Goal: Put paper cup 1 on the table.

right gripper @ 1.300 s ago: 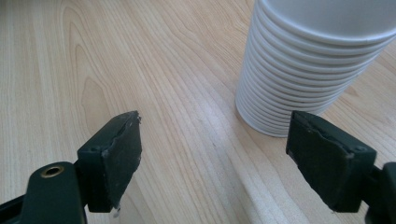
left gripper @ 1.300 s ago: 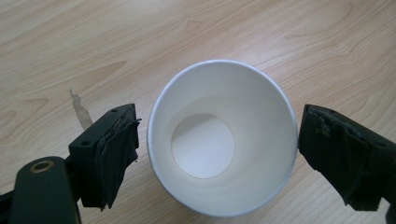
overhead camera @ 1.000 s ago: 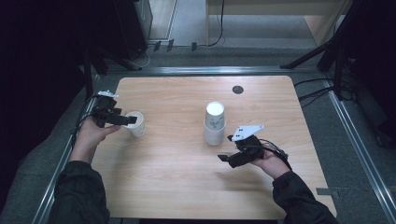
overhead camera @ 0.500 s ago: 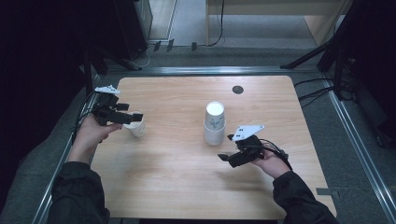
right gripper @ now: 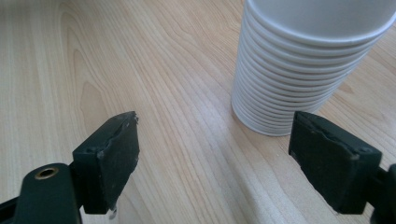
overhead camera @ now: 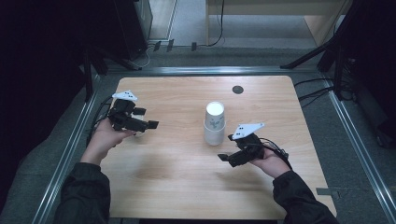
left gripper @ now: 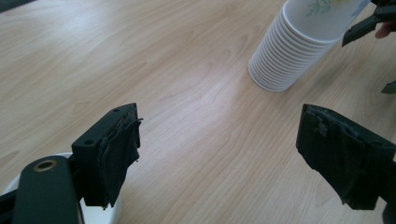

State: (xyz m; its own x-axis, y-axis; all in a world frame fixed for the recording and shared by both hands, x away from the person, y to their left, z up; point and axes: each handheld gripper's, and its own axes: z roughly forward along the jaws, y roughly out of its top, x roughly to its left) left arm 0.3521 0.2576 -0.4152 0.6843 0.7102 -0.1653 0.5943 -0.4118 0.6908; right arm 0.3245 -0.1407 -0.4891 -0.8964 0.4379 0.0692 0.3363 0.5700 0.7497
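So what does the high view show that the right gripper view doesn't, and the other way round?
From above you get the whole wooden table, the left hand with the left gripper open, the right hand, and a dark round disc near the far edge. The right gripper view gives the cup stack close up, its ribbed rims countable, and the black pads. Both share the upside-down cup stack, the wood, and the right gripper, whose jaws have just been opening with nothing between them.

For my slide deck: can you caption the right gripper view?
Open right tool with nothing between its jaws, facing an upside-down stack of white paper cups on the wooden table.
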